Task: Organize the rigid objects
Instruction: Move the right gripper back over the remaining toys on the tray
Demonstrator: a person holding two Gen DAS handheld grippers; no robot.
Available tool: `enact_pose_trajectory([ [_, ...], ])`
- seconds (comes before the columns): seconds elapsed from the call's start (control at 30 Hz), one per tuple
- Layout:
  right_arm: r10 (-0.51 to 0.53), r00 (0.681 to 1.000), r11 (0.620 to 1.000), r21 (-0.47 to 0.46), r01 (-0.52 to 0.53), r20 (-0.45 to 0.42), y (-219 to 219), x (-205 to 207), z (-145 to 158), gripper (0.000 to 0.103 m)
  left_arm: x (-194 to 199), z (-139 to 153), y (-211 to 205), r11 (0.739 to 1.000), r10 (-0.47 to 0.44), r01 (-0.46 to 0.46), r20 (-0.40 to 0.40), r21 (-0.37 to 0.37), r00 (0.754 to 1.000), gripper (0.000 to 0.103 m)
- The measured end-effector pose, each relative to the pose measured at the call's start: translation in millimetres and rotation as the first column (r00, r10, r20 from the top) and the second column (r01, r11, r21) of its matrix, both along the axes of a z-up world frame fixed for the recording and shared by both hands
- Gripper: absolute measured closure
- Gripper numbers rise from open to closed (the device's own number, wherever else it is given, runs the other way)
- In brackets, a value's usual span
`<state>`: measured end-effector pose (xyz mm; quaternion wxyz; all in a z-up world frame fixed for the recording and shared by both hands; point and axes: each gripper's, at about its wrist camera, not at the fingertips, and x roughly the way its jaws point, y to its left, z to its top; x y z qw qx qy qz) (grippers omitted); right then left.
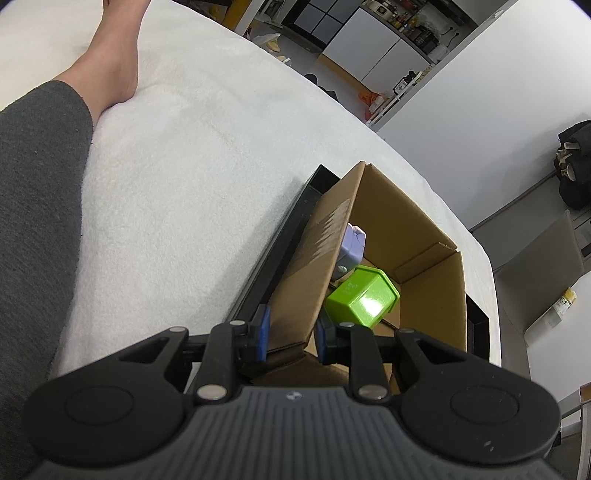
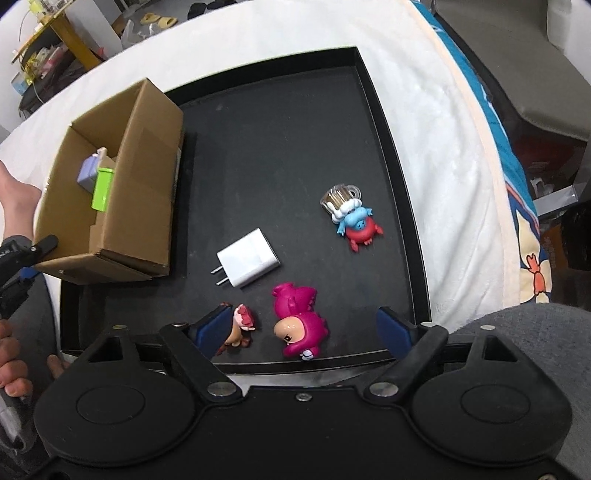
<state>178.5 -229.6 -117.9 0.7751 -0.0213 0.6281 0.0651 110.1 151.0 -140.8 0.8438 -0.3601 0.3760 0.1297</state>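
Left gripper (image 1: 290, 334) is pinching the cardboard box (image 1: 369, 236) wall, steadying it. Right gripper (image 2: 301, 330) is hovering with fingers wide around the pink dinosaur figure (image 2: 301, 325), holding nothing; looks like it needs to drop lower and squeeze, then carry it boxward.

A white fleecy blanket (image 1: 192, 155) covers the bed. Beyond its far edge stand white cabinet doors (image 1: 373, 48) beneath a shelf crowded with bottles (image 1: 410, 22), beside a plain white wall (image 1: 491, 92). A yellow-legged table (image 2: 70, 40) stands off the bed's far left corner, and a grey chair (image 1: 535, 266) sits beside the bed.
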Motion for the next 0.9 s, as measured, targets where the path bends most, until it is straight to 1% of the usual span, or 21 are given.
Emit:
enact_pose_trajectory([
  [0.1, 0.004, 1.0, 1.0, 0.0, -0.004, -0.022, 0, 2, -10, 0.028, 1, 0, 0, 1.0, -0.001, 0.001, 0.0, -0.001, 1.0, 0.08],
  [0.2, 0.01, 0.999, 1.0, 0.0, -0.011, -0.052, 4, 1, -21, 0.034, 1, -1, 0, 1.0, 0.002, -0.002, -0.001, 0.002, 1.0, 0.08],
  [0.5, 0.041, 0.994, 0.998, -0.042, -0.046, -0.101, 19, 8, -49, 0.041, 1, -1, -3, 1.0, 0.004, -0.004, -0.002, 0.013, 1.0, 0.08],
  [0.57, 0.047, 0.992, 0.997, -0.053, -0.054, -0.119, 19, 9, -57, 0.046, 2, -1, -3, 1.0, 0.004, -0.004, -0.002, 0.017, 1.0, 0.08],
  [0.63, 0.043, 0.989, 0.997, -0.055, -0.051, -0.139, 17, 9, -64, 0.062, 2, -2, -3, 1.0, 0.003, -0.003, -0.001, 0.021, 1.0, 0.08],
  [0.73, 0.043, 0.99, 0.998, -0.044, -0.05, -0.131, 12, 8, -65, 0.062, 2, -2, -3, 1.0, 0.005, -0.005, 0.0, 0.021, 1.0, 0.08],
  [0.8, 0.053, 0.993, 0.997, -0.045, -0.058, -0.106, 11, 7, -59, 0.062, 2, -2, -4, 1.0, 0.005, -0.005, 0.0, 0.023, 1.0, 0.08],
  [0.9, 0.04, 0.997, 0.998, -0.036, -0.043, -0.072, 6, 6, -49, 0.062, 1, -1, -4, 1.0, 0.003, -0.003, 0.001, 0.021, 1.0, 0.08],
])
